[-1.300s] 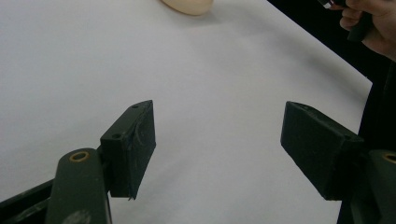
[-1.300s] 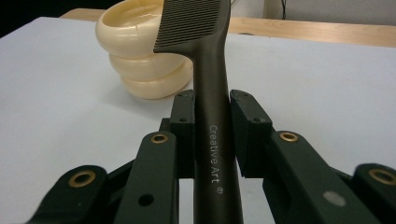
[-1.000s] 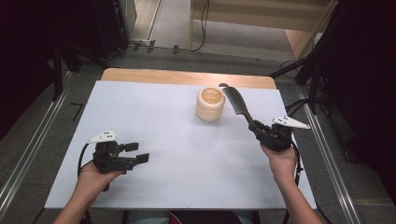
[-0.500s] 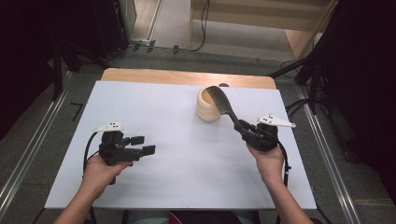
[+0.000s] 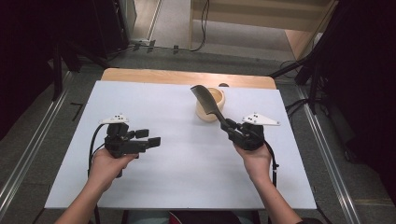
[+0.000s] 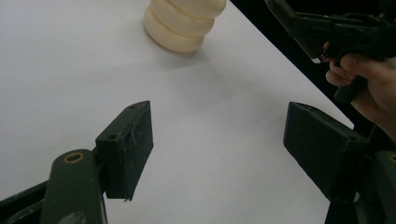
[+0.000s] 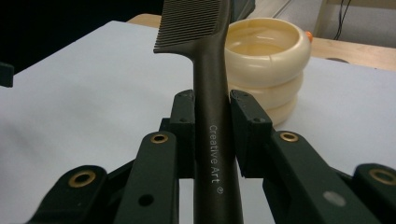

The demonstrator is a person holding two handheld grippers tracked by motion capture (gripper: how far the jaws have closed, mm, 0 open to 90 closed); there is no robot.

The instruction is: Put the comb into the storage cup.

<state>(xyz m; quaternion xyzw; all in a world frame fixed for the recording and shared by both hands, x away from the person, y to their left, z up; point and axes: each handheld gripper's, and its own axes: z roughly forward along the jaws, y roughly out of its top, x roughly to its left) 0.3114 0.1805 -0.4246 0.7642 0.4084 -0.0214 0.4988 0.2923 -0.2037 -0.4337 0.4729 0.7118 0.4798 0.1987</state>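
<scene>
A dark comb (image 5: 206, 99) (image 7: 210, 84) is clamped by its handle in my right gripper (image 5: 229, 127) (image 7: 212, 130), which is shut on it. The toothed end points up and away, in front of a cream ribbed pot (image 5: 210, 104) (image 7: 268, 60) (image 6: 183, 23) standing at the far middle of the white table (image 5: 177, 158). My left gripper (image 5: 152, 137) (image 6: 219, 149) hovers low over the table at the left, open, with nothing between its jaws. In the left gripper view the right gripper (image 6: 299, 23) and the hand holding it sit at the upper right.
A wooden strip (image 5: 154, 77) runs along the table's far edge. Dark stands and cables (image 5: 308, 93) crowd the floor to the right, and metal rails (image 5: 28, 149) run along the left side.
My right gripper has carried the comb leftward and nearer, so the comb now crosses in front of the pot. My left gripper has shifted right and slightly forward.
</scene>
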